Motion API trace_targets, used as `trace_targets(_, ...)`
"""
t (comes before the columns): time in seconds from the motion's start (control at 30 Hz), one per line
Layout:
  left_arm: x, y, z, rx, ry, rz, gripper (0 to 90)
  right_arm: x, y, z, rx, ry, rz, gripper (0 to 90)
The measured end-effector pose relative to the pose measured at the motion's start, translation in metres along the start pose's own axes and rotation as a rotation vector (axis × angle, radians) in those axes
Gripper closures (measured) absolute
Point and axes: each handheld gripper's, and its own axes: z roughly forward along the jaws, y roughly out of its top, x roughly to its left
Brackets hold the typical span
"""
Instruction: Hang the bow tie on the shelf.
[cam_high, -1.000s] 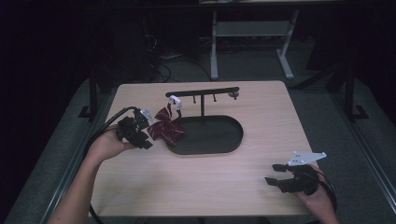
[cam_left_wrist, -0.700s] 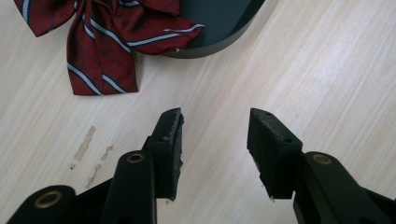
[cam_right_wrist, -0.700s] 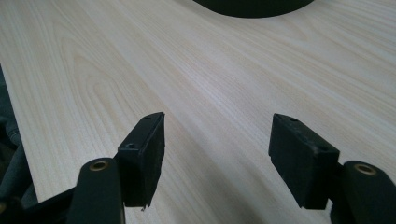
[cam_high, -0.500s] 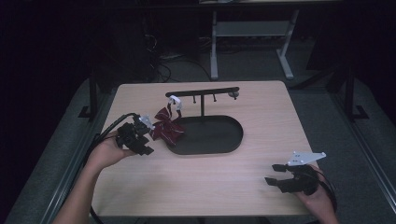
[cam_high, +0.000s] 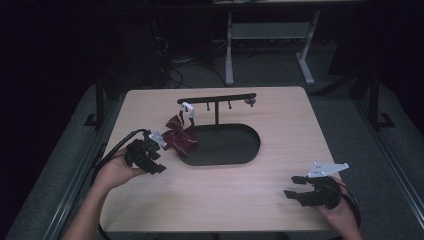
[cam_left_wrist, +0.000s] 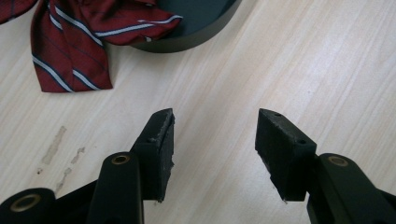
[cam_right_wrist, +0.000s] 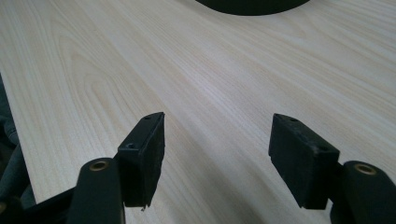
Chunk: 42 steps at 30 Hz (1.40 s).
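In the high view the wooden table fills the middle of the frame, its near edge running along the bottom and its far edge just behind a black stand whose crossbar rises from a dark oval tray at centre. A dark red striped bow tie lies at the left end of that tray, partly over its rim and partly on the wood. The left gripper sits left of centre, just beside the bow tie but apart from it, with the table's left edge close behind the hand. The right gripper rests at the lower right, near the front edge and well apart from the tray; bare wood stretches wide between the two grippers. In the left gripper view the bow tie occupies the upper left, one wing draped over the tray rim at the top, the rest flat on the table; the jaws stand released with bare wood between them, and open table spreads to the right. In the right gripper view the jaws are likewise spread wide over plain table, the tray edge peeking in at the top and the table's edge falling away at the lower left.
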Motion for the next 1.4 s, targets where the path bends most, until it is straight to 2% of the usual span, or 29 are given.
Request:
trace_targets(0.67,-0.019,-0.018,0.006,-0.027,0.019,0.006,45.0,0.001,0.000,0.002,0.007,-0.001,0.003,35.6)
trace_targets(1.4,-0.042,-0.048,0.021,-0.056,0.031,-0.036,41.4,0.002,-0.001,0.002,0.002,-0.002,0.001,35.6)
